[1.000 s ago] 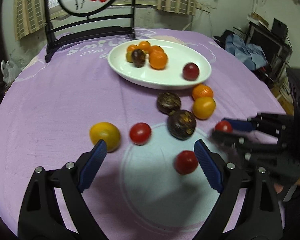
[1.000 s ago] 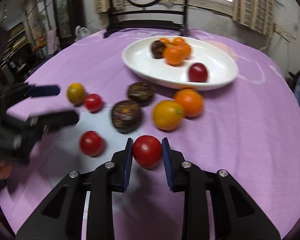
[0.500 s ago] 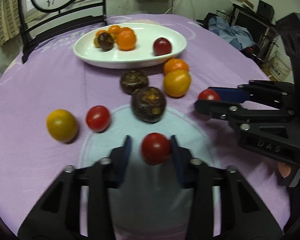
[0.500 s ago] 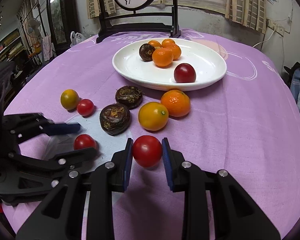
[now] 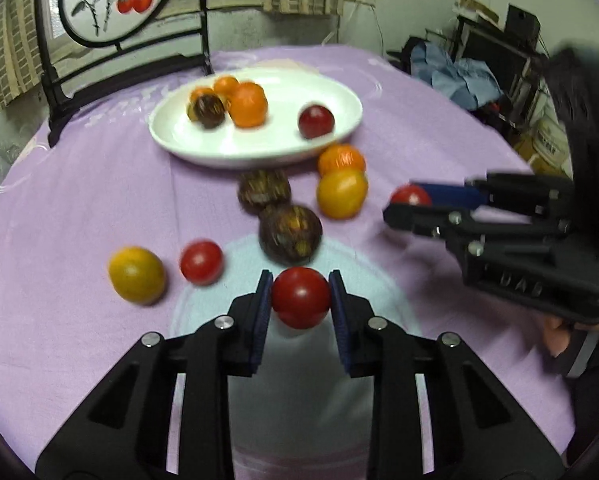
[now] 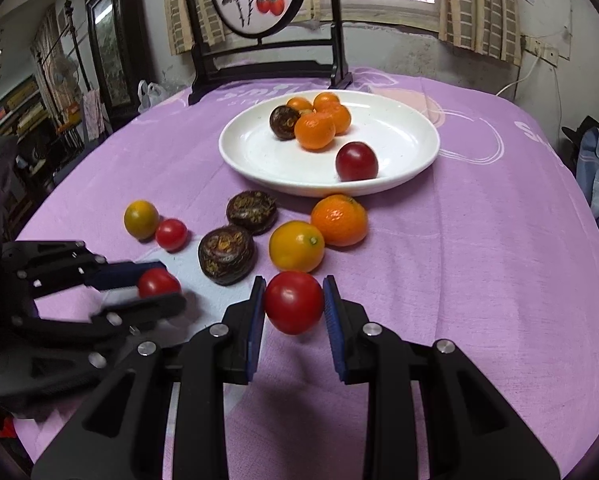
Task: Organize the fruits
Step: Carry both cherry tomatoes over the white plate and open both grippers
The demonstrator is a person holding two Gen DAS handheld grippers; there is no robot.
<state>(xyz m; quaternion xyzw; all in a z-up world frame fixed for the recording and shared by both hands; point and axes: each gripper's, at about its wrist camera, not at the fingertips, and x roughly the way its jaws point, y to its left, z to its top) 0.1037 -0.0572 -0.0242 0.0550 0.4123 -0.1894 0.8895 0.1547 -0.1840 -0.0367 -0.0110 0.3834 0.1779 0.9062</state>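
Red tomato (image 5: 300,297) being clamped by left tool (image 5: 299,300); right tool (image 6: 293,304) gripping second tomato (image 6: 293,302), both likely heading for white plate (image 6: 403,178).

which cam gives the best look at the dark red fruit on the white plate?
Right wrist view: the dark red fruit is sharp and unobstructed near the front rim of the white plate, apart from the orange cluster. The left wrist view shows it too, but motion-blurred, so its outline is soft.
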